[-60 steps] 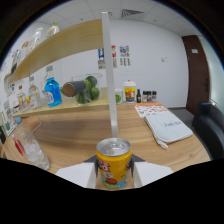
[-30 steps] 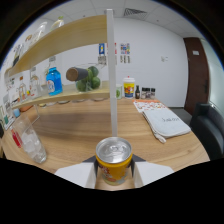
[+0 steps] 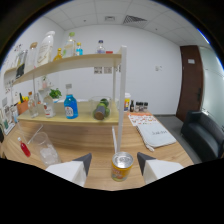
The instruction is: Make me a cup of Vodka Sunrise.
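The can (image 3: 121,166) stands upright on the worktop (image 3: 165,155), between the fingers (image 3: 80,165) with a gap at either side. Left of the can stands a glass (image 3: 44,148), and a small bottle (image 3: 23,147) lies left of that. Behind the can a post (image 3: 120,95) rises, carrying two shelves. On the lower shelf (image 3: 80,119), behind and left of the can, stand a spray bottle (image 3: 70,106) and a jar (image 3: 101,108). Right of the can and farther back lie papers (image 3: 154,133).

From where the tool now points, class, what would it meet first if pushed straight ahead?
The yellow can standing on the wooden table, between the open tool's fingers. Beyond it stands the white shelf post, though depth is uncertain.
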Motion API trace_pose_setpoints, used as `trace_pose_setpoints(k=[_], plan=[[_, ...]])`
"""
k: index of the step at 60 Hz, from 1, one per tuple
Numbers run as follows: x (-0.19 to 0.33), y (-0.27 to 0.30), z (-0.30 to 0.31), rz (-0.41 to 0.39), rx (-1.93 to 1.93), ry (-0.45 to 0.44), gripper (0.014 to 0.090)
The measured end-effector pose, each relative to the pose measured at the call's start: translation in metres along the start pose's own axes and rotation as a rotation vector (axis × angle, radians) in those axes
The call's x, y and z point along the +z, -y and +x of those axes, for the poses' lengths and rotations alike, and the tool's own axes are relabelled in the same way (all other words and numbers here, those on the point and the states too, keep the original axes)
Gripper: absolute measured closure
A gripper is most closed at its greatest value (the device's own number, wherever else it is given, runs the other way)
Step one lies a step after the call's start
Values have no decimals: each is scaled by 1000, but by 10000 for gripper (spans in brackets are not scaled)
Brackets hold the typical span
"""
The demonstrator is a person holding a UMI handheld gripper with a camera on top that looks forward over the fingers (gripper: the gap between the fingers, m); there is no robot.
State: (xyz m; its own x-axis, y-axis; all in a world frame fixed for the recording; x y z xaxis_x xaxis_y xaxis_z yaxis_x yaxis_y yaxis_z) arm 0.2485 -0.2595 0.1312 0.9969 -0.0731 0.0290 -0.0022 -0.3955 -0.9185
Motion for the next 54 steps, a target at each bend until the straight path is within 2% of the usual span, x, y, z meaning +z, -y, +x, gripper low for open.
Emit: trace_pose_setpoints(k=[10,28,39,54], plan=[[-43,28,-51,41,-16,18,191],[-67,17,-153,6,16,99,183],[-72,32,-177,14,35,107,181],[-78,93,-188,80,38,127,183]])
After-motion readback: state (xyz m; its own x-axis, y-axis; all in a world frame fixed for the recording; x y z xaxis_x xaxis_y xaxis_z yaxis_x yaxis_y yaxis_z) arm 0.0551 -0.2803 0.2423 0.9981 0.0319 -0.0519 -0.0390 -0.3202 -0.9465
